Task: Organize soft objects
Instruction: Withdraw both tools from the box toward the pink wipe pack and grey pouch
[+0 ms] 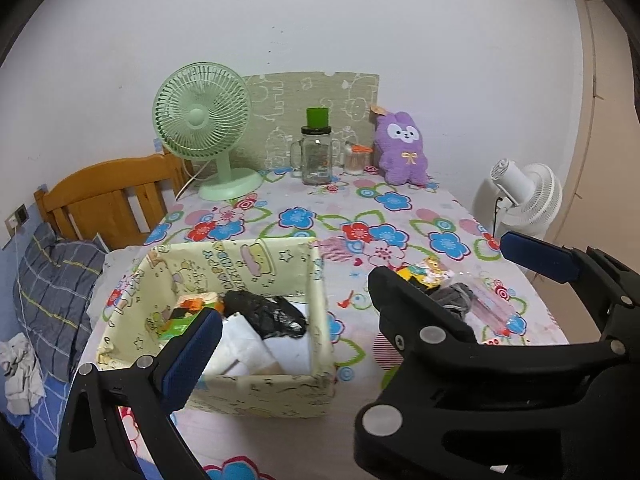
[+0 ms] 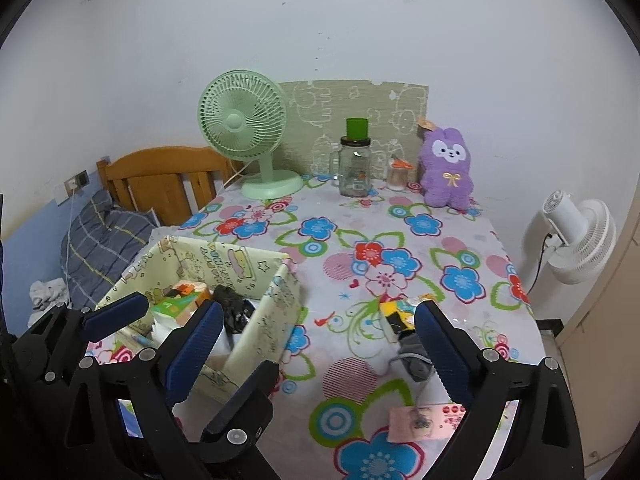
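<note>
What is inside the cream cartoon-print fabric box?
The fabric box holds a crumpled black item, white folded items and an orange-green packet. Whatever lies beneath them is covered.

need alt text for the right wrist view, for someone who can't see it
An open right claw hovers over a table with a floral cloth, a grey sock between its fingers and an open fabric box of items to its left. A green fan, glass jar and purple plush stand at the far edge.
</note>
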The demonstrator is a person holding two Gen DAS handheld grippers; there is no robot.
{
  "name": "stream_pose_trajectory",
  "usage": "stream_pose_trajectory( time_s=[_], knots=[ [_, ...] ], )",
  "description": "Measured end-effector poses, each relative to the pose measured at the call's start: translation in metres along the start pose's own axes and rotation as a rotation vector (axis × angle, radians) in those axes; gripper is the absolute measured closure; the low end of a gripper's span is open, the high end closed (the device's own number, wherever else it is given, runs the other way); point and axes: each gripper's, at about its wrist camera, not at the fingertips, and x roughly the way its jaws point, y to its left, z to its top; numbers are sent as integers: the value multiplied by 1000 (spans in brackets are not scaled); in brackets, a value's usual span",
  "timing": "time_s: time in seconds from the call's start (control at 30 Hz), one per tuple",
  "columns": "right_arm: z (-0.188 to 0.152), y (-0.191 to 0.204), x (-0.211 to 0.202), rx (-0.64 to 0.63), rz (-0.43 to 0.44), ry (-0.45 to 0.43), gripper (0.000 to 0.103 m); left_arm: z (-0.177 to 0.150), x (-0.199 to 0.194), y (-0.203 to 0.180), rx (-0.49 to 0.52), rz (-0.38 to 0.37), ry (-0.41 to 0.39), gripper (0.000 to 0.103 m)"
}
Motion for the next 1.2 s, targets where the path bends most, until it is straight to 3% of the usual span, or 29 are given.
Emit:
stream_pose_trajectory(
  time_s=[0.7,1.2],
  knots=[
    [-27,-51,-9,48,-59,3,4,-12,12,-54,37,-45,6,0],
    [-58,-87,4,103,-79,42,4,-33,46,-82,36,-112,95,0]
  ],
)
